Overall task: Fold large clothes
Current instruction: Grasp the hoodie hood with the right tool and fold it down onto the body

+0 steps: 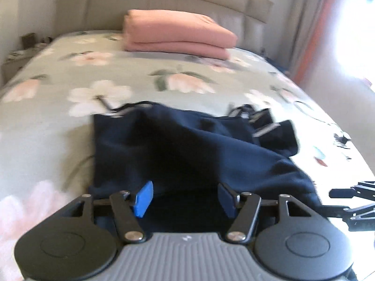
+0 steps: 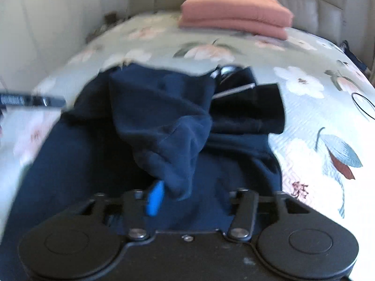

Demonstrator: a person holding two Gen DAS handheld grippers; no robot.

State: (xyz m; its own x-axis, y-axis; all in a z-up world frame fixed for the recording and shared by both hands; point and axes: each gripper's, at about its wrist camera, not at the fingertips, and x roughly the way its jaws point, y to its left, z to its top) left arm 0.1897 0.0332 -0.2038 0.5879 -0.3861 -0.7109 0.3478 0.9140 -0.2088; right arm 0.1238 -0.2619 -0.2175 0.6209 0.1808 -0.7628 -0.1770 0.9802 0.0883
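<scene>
A navy garment [image 1: 178, 149] lay rumpled on the near part of a bed [image 1: 98, 75] covered with a floral sheet, one layer thrown loosely over the rest, pale stripes showing at its far edge. The left gripper [image 1: 185, 197] hung over the garment's near edge with its blue pads [image 1: 143, 197] apart and nothing between them. In the right wrist view the right gripper [image 2: 192, 199] also stood with its jaws apart; a fold of the cloth hung just beside its left pad [image 2: 154, 197], but blur hid whether they touched. Well beyond, near the headboard [image 1: 164, 4], sat a folded pink blanket [image 1: 175, 35].
</scene>
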